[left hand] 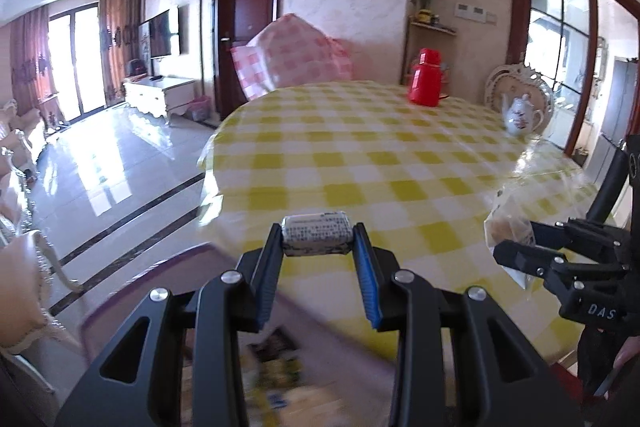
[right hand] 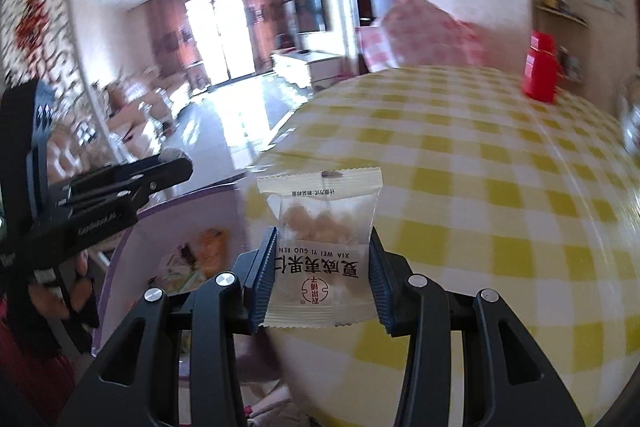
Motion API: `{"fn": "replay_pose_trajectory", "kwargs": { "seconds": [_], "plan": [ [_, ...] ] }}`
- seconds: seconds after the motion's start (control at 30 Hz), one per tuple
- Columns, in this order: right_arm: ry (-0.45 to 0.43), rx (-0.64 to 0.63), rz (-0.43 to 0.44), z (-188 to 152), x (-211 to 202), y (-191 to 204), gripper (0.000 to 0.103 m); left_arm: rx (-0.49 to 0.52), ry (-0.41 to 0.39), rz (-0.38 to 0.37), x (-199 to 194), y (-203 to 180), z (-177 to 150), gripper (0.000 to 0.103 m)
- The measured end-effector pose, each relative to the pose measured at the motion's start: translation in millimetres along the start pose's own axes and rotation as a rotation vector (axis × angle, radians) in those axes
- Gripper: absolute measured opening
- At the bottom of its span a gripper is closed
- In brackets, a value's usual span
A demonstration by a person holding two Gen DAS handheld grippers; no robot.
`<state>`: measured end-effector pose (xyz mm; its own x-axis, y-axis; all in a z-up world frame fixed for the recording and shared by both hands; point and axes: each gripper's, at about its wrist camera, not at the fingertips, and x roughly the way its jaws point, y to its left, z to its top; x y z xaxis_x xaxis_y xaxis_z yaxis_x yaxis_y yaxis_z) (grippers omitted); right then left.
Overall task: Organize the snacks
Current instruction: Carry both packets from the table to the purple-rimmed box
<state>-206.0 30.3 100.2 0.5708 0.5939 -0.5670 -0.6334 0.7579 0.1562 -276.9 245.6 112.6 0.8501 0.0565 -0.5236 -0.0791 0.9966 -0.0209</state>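
My left gripper is shut on a small silver-wrapped snack bar and holds it above the table's near-left edge. Below it a purple tray with blurred snack packets lies. My right gripper is shut on a clear-and-white packet of nuts with Chinese print, held above the yellow checked tablecloth. The purple tray shows to its lower left. The right gripper with its packet appears at the right of the left wrist view. The left gripper shows at the left of the right wrist view.
A round table with a yellow checked cloth holds a red thermos and a white teapot at the far side. A pink checked covered chair stands behind the table. A tiled floor lies left.
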Motion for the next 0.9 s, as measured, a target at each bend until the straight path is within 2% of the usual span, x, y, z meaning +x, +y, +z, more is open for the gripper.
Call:
{"fn": "replay_pose_trajectory", "kwargs": {
  "seconds": [0.23, 0.4, 0.5, 0.63, 0.83, 0.87, 0.9],
  "plan": [
    [0.043, -0.133, 0.065, 4.7, 24.9, 69.6, 0.042, -0.023, 0.047, 0.109, -15.9, 53.5, -19.7, 0.035],
    [0.108, -0.205, 0.109, -2.2, 51.6, 109.3, 0.042, -0.037, 0.072, 0.210, -11.3, 71.5, -28.8, 0.035],
    [0.166, -0.238, 0.128, -13.1, 68.8, 128.5, 0.042, -0.062, 0.115, 0.216, -4.2, 81.9, -37.1, 0.035],
    [0.201, -0.278, 0.133, -21.8, 80.9, 146.5, 0.042, -0.087, 0.152, 0.232, 2.3, 93.3, -44.8, 0.036],
    [0.238, -0.273, 0.142, -22.9, 95.4, 148.0, 0.044, -0.102, 0.150, 0.241, 5.8, 94.7, -45.4, 0.037],
    [0.242, -0.272, 0.145, -23.6, 97.1, 147.7, 0.044, -0.110, 0.141, 0.236, 3.8, 96.0, -44.9, 0.038],
    [0.248, -0.271, 0.154, -24.0, 99.6, 148.7, 0.045, -0.118, 0.131, 0.230, 3.9, 95.6, -43.8, 0.047]
  ]
}}
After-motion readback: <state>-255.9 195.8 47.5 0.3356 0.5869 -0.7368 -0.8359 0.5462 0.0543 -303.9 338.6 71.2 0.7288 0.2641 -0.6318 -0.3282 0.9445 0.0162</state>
